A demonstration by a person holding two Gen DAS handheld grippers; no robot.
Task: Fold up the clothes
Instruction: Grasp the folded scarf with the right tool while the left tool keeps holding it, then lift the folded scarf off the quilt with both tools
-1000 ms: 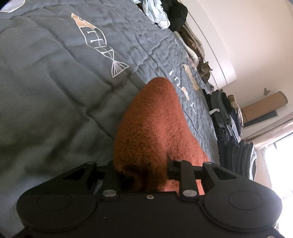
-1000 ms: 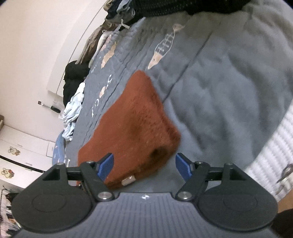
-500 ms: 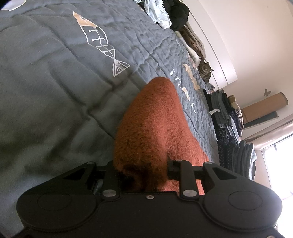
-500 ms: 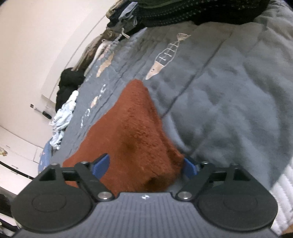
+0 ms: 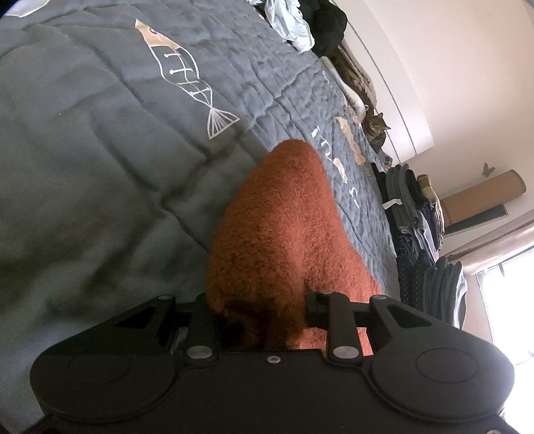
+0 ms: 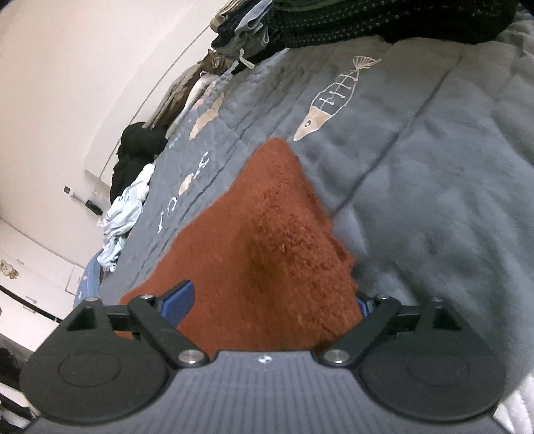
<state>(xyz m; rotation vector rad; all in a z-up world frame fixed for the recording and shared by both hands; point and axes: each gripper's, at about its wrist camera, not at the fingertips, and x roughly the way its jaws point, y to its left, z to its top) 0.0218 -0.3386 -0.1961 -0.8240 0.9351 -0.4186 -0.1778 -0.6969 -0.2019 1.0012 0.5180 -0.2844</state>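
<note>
A rust-orange fuzzy garment (image 5: 287,227) lies on a grey quilted bedspread (image 5: 83,150) printed with fish skeletons. My left gripper (image 5: 257,300) is shut on a bunched corner of it, and the fabric fills the gap between the black fingers. In the right wrist view the same garment (image 6: 267,217) runs away as a pointed shape. My right gripper (image 6: 270,300) straddles its near corner with the jaws wide and closing. The left blue pad (image 6: 180,297) lies over the fabric, while the right pad is mostly hidden at the fabric's edge.
Stacks of folded dark clothes (image 5: 414,217) line the bed's far side, also seen as a stack (image 6: 367,20) at the top. A loose pile of pale and black clothes (image 6: 126,200) lies by the wall. A tabby cat (image 5: 375,128) sits on the bed's edge.
My right gripper has moved forward and down over the garment's corner, which now lies between its jaws instead of ahead of them. The left gripper and its hold have not changed.
</note>
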